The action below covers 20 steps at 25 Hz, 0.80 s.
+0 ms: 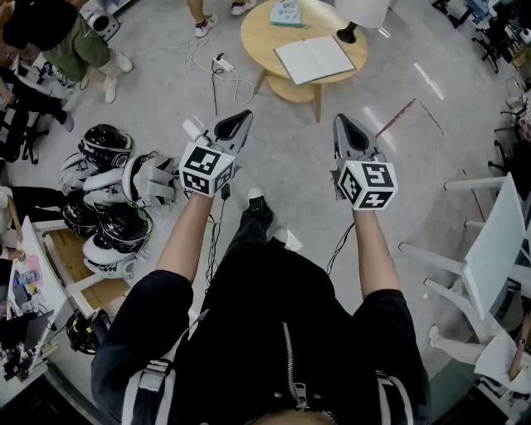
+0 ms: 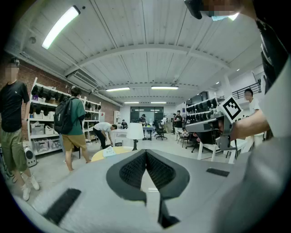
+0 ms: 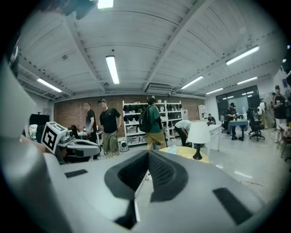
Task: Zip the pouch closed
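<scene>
The person holds both tools out ahead at about the same height, well apart and side by side, each tipped slightly downward. The left gripper [image 1: 240, 118] is clenched: in its own view the two dark ribbed pads meet at the tips with nothing between them. The right gripper [image 1: 343, 124] is clenched on nothing as well, its pads meeting in a point. Each carries its marker cube just behind the jaws, the left cube [image 1: 206, 170] and the right cube [image 1: 369, 184], above the person's bare forearms.

No view shows the pouch, so its place cannot be told.

Ahead of the two grippers, and between their lines, stands a round wooden table [image 1: 264, 37]. On it lie an open notebook [image 1: 314, 58] and, beyond that, a white-shaded lamp [image 1: 355, 17]. Cables [image 1: 217, 73] trail on the floor just in front of the left gripper's tips. To the left of the left gripper sits a cluster of black and white helmets [image 1: 112, 178]. To the right of the right gripper stand white chairs [image 1: 496, 241]. Far ahead of the left gripper a person with a backpack [image 2: 72, 125] stands by shelving.
</scene>
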{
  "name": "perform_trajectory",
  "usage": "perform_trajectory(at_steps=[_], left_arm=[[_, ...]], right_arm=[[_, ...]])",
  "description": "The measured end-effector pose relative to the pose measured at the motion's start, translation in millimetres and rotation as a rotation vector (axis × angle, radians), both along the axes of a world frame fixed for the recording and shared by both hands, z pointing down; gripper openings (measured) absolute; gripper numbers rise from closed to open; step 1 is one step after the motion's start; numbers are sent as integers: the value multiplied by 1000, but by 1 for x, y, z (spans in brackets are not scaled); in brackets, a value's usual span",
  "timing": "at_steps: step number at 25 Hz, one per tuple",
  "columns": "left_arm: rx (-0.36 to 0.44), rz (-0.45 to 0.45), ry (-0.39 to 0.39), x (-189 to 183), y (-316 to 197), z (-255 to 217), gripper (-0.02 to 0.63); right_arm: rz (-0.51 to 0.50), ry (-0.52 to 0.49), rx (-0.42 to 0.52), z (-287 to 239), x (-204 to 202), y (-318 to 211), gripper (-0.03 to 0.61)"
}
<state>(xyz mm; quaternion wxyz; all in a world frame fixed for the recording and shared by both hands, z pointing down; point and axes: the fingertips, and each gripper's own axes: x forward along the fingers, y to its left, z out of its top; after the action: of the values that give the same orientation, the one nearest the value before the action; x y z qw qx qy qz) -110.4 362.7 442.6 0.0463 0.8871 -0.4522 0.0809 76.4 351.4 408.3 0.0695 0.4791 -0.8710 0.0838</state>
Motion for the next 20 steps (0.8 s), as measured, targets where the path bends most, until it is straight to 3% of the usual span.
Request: perform_trajectory(at_steps=[11, 20], left_arm=[[30, -3, 25, 40, 58, -7, -2], [33, 21, 39, 48, 27, -7, -2]], right_arm=[[-1, -13, 73, -14, 26, 58, 5], [21, -14, 56, -9, 28, 31, 5]])
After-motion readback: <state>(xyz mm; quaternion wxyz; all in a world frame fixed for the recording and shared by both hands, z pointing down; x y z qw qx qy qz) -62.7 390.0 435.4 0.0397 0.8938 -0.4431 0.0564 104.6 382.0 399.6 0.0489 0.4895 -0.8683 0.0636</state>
